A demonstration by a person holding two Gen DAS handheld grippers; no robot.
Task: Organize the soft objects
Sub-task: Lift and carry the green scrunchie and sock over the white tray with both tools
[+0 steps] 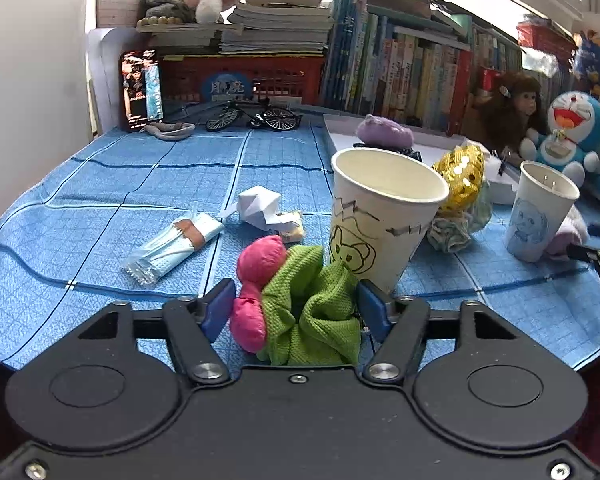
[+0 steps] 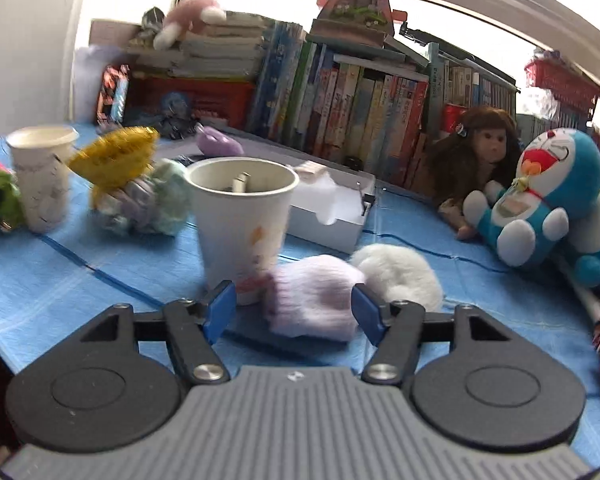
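My left gripper [image 1: 295, 308] stands open around a green scrunchie [image 1: 312, 312] and a pink scrunchie [image 1: 256, 276], which lie together on the blue cloth, just in front of a paper cup with a drawn face [image 1: 380, 216]. A gold sequin scrunchie [image 1: 460, 176] and a pale green one [image 1: 450, 232] lie behind that cup. My right gripper [image 2: 294, 306] is open too. A lilac knitted soft piece [image 2: 316, 300] lies between its fingers, nearer the right one, with a white fluffy ball [image 2: 400, 276] beside it. A second paper cup [image 2: 240, 224] stands just ahead on the left.
A blue robot-cat plush [image 2: 540, 208] and a brown-haired doll [image 2: 480, 152] sit at the right. A white box [image 2: 332, 216] lies behind the second cup. A wrapped mask packet [image 1: 172, 248], folded paper [image 1: 260, 204] and a toy bicycle [image 1: 252, 118] lie on the left. Books line the back.
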